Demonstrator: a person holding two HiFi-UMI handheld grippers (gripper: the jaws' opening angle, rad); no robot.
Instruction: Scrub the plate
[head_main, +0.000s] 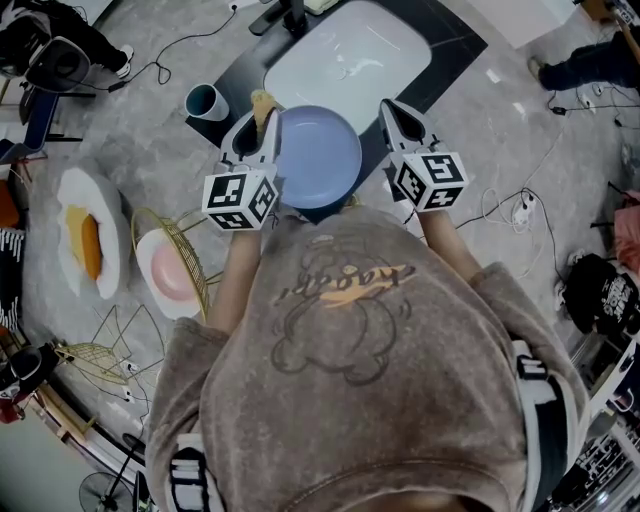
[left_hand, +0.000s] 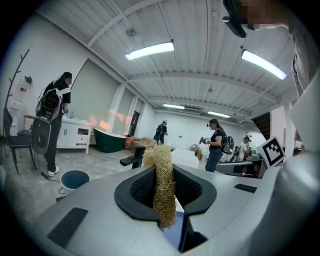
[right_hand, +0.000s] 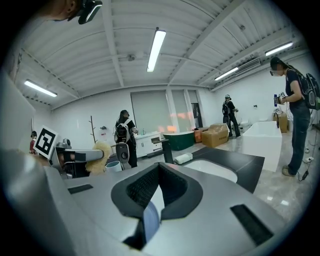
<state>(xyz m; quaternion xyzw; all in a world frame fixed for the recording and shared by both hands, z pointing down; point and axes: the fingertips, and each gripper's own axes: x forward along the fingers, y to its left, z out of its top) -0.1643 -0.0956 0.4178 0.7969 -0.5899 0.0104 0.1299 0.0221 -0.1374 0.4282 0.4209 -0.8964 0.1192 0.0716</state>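
Note:
A round blue plate (head_main: 318, 158) is held up in front of the person's chest, between the two grippers. My right gripper (head_main: 392, 112) is at its right side. In the right gripper view the jaws (right_hand: 159, 172) are shut and the plate's blue rim (right_hand: 150, 217) shows in the slot between them. My left gripper (head_main: 258, 125) is at the plate's left edge, shut on a tan loofah scrubber (head_main: 263, 103). In the left gripper view the scrubber (left_hand: 162, 185) stands upright between the jaws, with a bit of the plate (left_hand: 175, 237) just below.
A white sink basin (head_main: 350, 50) set in a dark counter lies ahead. A teal cup (head_main: 207, 102) stands to its left. At the left are a wire rack (head_main: 190, 250) with a pink plate (head_main: 168, 270) and a white dish (head_main: 70, 200). Cables (head_main: 520, 205) trail at the right.

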